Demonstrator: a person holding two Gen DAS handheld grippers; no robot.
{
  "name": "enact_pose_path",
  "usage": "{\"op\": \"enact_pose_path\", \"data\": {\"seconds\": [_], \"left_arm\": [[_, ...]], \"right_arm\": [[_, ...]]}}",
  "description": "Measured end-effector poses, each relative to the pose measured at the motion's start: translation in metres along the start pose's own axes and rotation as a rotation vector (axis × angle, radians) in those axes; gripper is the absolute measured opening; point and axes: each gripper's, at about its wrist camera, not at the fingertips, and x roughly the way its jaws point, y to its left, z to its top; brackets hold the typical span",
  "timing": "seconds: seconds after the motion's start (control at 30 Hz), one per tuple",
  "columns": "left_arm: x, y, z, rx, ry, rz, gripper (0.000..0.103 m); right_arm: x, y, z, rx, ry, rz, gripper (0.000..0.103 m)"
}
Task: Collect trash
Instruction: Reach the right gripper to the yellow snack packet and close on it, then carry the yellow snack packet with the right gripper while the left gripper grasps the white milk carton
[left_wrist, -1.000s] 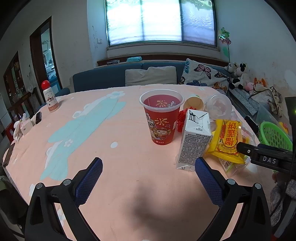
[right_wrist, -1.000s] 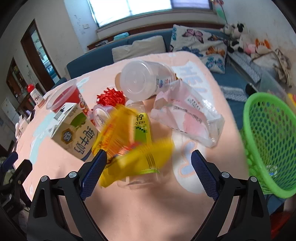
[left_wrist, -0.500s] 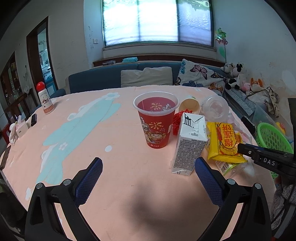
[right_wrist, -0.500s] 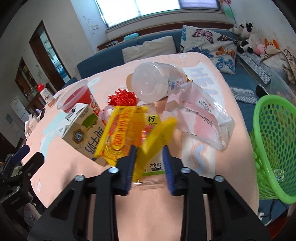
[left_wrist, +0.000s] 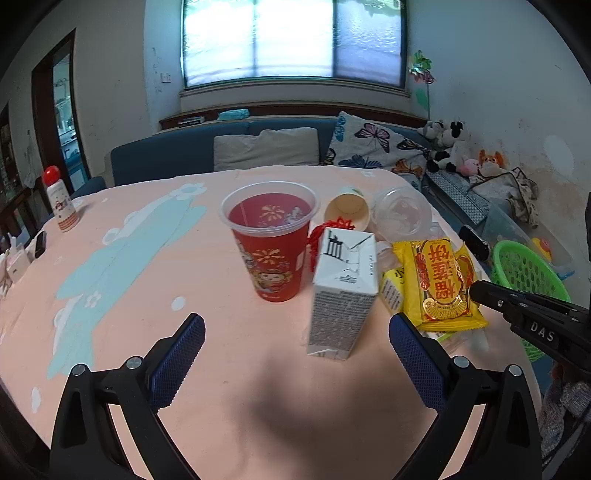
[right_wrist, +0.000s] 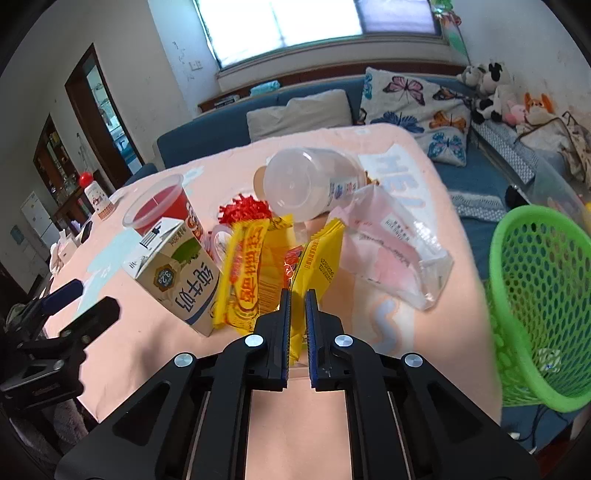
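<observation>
Right claw (right_wrist: 297, 295): we had it clenched on the yellow wrapper's (right_wrist: 321, 258) near edge, over the surface (right_wrist: 424, 325) | Left claw (left_wrist: 295, 328): released, empty | Handling: we judged it light, crinkly, slippery; pinch the sealed edge.

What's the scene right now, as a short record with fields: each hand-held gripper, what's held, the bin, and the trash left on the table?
right hand-held gripper: shut on yellow snack wrapper
left hand-held gripper: open, holding nothing, facing milk carton
bin: green basket, off the table's right edge
trash on table: milk carton, red cup upright, clear cup on its side, clear plastic bag, red shreds
surface: pink tablecloth
</observation>
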Motion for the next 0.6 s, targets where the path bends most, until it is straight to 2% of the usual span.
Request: {"op": "enact_pose_path", "data": {"seconds": [0.27,0.33,0.43,0.5,0.6], "left_arm": [[0.025,-0.012,0.011,0.03,0.015,-0.017,0.096],[0.03,-0.014,0.012,0.037,0.017,-0.018,0.093],[0.038,-0.017,0.014,0.049,0.026,-0.02,0.075],[0.042,-0.017,0.015,0.044,0.036,-0.04,0.067],[0.049,-0.017,0.015,0.035,0.054,-0.069,0.049]], "right_arm": [[-0.026,-0.009,-0.002,-0.009,-0.045,-0.02,0.007],[-0.032,-0.012,-0.004,-0.01,-0.051,-0.025,0.007],[-0.04,-0.016,-0.005,-0.016,-0.056,-0.038,0.007],[-0.045,-0.018,-0.007,-0.019,-0.059,-0.045,0.007],[-0.051,-0.021,-0.009,-0.02,-0.063,-0.054,0.006]]}}
